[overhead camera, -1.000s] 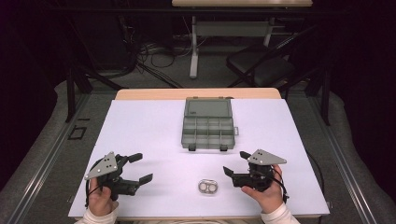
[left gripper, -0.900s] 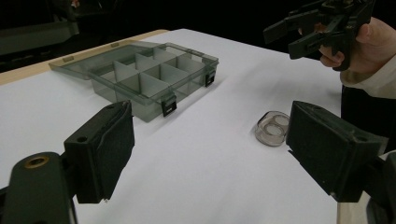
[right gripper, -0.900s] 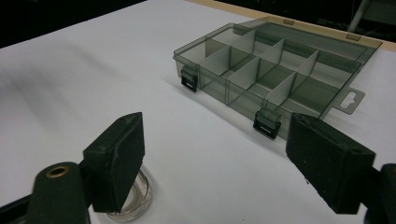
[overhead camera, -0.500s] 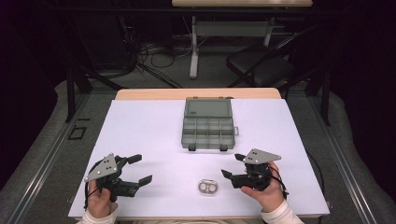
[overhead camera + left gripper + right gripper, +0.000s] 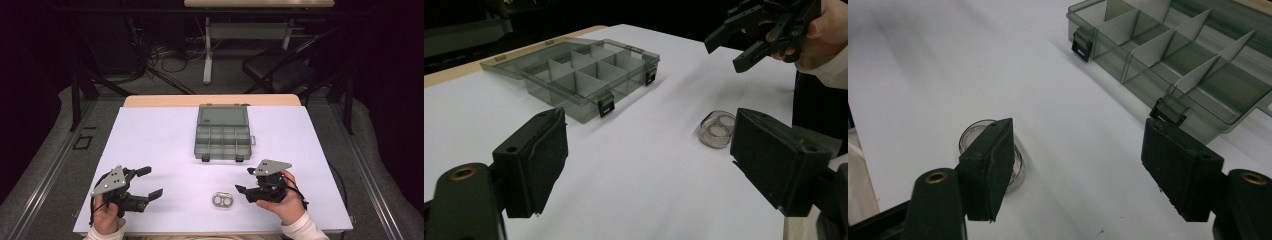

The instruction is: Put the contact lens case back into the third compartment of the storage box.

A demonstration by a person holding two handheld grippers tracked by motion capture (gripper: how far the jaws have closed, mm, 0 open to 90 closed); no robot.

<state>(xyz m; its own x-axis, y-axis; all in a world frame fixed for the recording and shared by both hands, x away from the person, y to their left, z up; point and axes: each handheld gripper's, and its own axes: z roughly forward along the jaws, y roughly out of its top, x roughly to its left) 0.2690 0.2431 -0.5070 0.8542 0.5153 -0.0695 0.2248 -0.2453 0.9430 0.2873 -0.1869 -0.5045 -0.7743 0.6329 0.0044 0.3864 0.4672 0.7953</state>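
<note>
Closing right gripper [image 5: 243, 181] beside clear twin-cup case [image 5: 222, 201], lower centre.
Jaws just narrowed, still apart, nothing between; left gripper [image 5: 150, 181] spread wide; grasp pending.

Compartment box [image 5: 222, 139]: translucent smoke-grey plastic, glossy, smooth, with opaque black plastic latches. Small round case [image 5: 222, 201]: clear plastic, shiny, with pale discs inside. Bench [image 5: 150, 140]: matt white sheet, smooth; bare wood-look edge at the far side. Left claw [image 5: 150, 181]: matt black plastic, grey flat plate on top, pads [image 5: 549, 160] dull and slightly rough. Right claw [image 5: 246, 180]: same matt black plastic, grey plate.
</note>
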